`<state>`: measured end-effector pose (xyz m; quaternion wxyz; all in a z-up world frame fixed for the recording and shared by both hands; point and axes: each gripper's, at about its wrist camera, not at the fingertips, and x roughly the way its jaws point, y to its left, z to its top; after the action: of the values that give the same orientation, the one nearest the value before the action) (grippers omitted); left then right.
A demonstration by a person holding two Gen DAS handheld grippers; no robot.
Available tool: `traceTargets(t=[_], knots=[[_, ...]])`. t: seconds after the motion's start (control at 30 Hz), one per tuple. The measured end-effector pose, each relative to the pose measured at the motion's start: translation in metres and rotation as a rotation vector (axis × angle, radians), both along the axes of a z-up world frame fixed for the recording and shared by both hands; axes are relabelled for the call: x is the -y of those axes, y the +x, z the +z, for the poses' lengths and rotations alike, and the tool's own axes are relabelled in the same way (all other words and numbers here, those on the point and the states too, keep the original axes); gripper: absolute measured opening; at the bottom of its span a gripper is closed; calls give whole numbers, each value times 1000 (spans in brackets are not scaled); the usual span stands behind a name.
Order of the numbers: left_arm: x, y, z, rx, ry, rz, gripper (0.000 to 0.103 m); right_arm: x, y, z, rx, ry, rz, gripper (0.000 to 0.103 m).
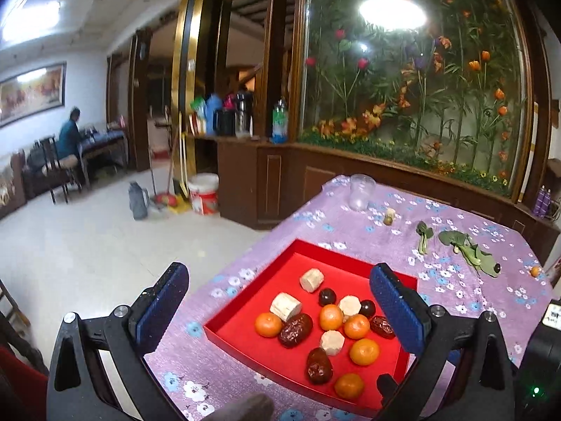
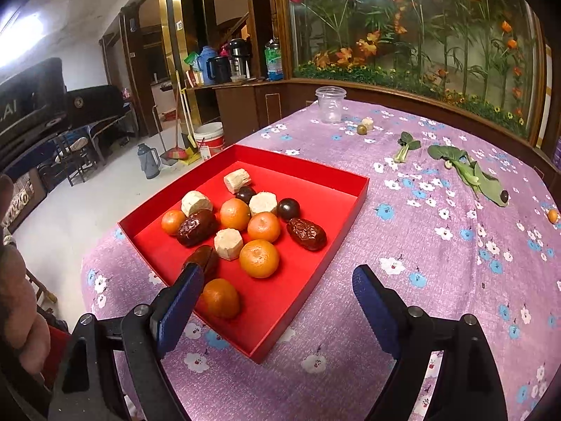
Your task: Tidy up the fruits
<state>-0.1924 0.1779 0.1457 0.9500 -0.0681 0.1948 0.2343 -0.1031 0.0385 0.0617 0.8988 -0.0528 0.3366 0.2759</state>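
A red tray [image 2: 317, 256] of small oranges, dates and pale chunks was seen on a floral-clothed table [image 2: 438, 280]. The right gripper [image 2: 277, 298] was held over the tray's near corner, jaws spread wide and empty; the left gripper [image 1: 280, 301] likewise gaped, holding nothing. A stray orange [image 2: 552, 216] lay near the far edge and could be knocked off.

Left gripper [image 1: 278, 307]: black plastic frame, blue ribbed finger pads [image 1: 398, 310], silver screw heads at pivots; right gripper [image 2: 277, 303]: same black frame, blue pads [image 2: 377, 307], silver screws.
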Motion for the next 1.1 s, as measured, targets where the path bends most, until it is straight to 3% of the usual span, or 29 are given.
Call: traceTargets(t=[0.1,0.57,1.1], knots=[[7,-1,0,-9,23,3,103,1,-1,0,1,3,0,92],[6,18,-27,-141,-50,-46,103,1,3,-4,-21,-1,-12,94],[1,27,-48,-218,-99,-76,103,-7,4,-10,-31,-22,-4,94]])
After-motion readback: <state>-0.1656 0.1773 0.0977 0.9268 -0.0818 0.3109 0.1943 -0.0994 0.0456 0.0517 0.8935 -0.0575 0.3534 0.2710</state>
